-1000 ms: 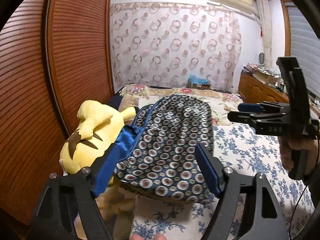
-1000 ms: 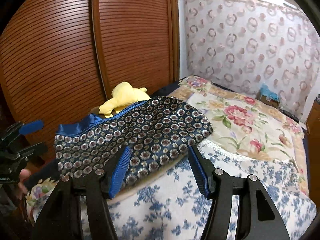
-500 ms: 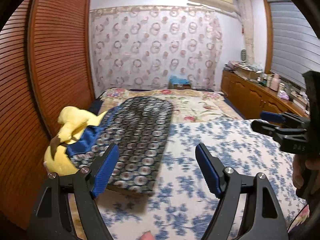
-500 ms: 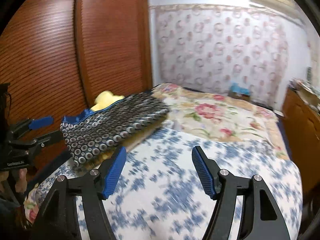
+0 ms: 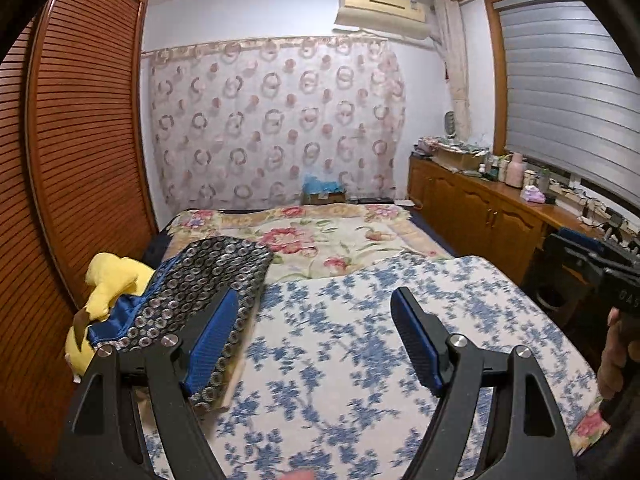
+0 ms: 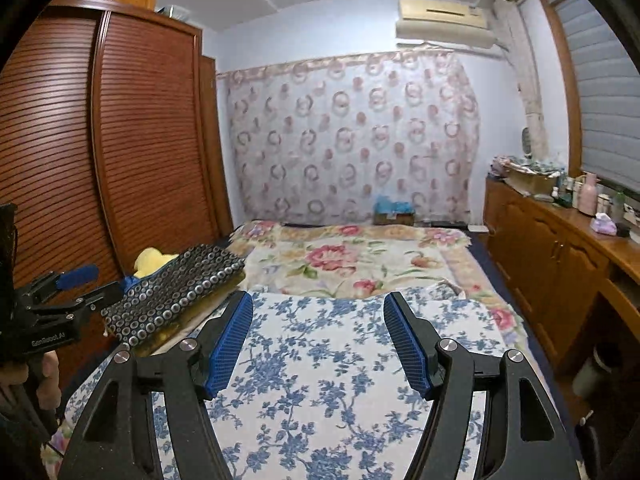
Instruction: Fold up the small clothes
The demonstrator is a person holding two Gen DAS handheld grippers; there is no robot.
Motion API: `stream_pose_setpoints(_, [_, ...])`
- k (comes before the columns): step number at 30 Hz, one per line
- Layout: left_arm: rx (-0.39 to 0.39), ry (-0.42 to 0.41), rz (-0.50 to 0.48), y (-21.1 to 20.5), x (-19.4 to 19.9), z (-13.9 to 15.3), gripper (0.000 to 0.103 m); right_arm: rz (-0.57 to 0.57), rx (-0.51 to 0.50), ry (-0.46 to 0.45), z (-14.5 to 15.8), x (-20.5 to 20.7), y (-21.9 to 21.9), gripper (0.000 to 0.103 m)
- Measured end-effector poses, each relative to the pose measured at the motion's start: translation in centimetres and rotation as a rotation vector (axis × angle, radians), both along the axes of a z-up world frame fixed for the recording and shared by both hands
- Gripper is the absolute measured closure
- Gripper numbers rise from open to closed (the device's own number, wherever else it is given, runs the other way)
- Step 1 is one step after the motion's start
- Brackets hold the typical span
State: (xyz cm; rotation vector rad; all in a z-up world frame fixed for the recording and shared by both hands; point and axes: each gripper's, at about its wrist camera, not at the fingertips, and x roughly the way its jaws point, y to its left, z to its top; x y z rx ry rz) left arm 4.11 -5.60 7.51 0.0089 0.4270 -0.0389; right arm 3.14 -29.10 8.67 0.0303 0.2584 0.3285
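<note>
Garment (image 5: 200, 300), patterned, folded: lying along bed (image 5: 360, 360)'s left edge, long axis running toward the headboard; left gripper (image 5: 312, 336) hovering nearer, right gripper (image 6: 318, 340) farther; both spread, empty.

Dim, even indoor light, with heavy fisheye bending in both of your wrist views.

No lamp shows and the window blind (image 5: 568, 92) passes only a cool grey glow, so you get soft light with faint shadows and no glare. Colours lean bluish on the far wall, warm on the wardrobe doors (image 6: 152, 140). Black vignette fills every corner, and straight edges bow outward near the rims. Under your left gripper (image 5: 316, 340) the blue-flowered sheet (image 5: 360, 360) smears with motion blur; ahead of your right gripper (image 6: 318, 336) the same print (image 6: 320, 380) reads sharper. The far curtain (image 5: 276, 120) looks slightly soft and grainy.
</note>
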Motion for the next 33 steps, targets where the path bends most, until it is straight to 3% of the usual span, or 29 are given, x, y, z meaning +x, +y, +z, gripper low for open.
stream_pose_setpoints(12, [-0.001,-0.009,-0.012,-1.8,-0.4,0.5,0.024,-0.029,0.009,-0.01,-1.5,-1.5,1.9,0.033])
stream_pose_setpoints(33, [-0.015,-0.017,0.006,-1.1,-0.6,0.6,0.024,-0.032,0.009,0.005,-0.6,-0.9,0.0,0.033])
